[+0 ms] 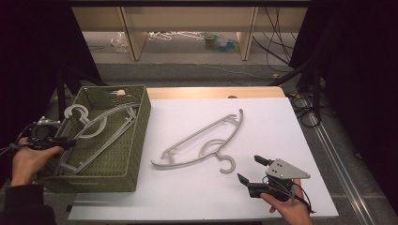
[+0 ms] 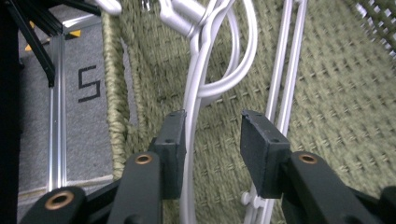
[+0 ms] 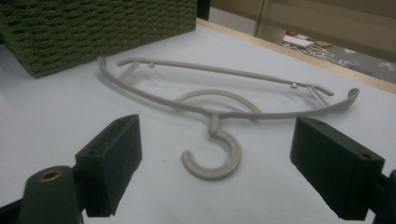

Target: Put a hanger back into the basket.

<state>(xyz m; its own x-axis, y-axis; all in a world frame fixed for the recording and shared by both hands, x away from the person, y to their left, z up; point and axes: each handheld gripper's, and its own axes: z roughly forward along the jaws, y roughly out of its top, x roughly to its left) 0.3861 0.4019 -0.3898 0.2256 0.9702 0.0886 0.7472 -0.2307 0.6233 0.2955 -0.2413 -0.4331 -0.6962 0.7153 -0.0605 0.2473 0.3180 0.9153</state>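
high view, left tongs [image 1: 70,142]: sitting at the left edge of the frame, over the near-left rim of the green woven basket [image 1: 136,140], reaching in toward the basket hangers [image 1: 96,126]. Probably loading hangers into it.
high view, right tongs [image 1: 248,171]: lower right of the frame, released and wide, pointing at the hook of the loose hanger [image 1: 202,140] lying flat mid-frame on the white table [image 1: 281,122]. Looks like the next pick is being lined up; hook end is facing the hand, so an easy grab.
left gripper view, left tongs [image 2: 212,135]: jaws standing apart, not clamping. One white hanger arm [image 2: 189,140] is running along the inner face of the left finger [image 2: 170,149]; the right pad is clear of it. I'd read this as letting go, hanger resting on the basket floor [image 2: 327,93]. The high view is too small to settle that.
right gripper view, right tongs [image 3: 215,168]: open, nothing between the pads. Beige hanger [image 3: 219,93] is lying just ahead, hook [image 3: 212,161] centred low in the frame, basket wall [image 3: 93,32] upper left. This view is confirming alignment and that the hook is untouched.
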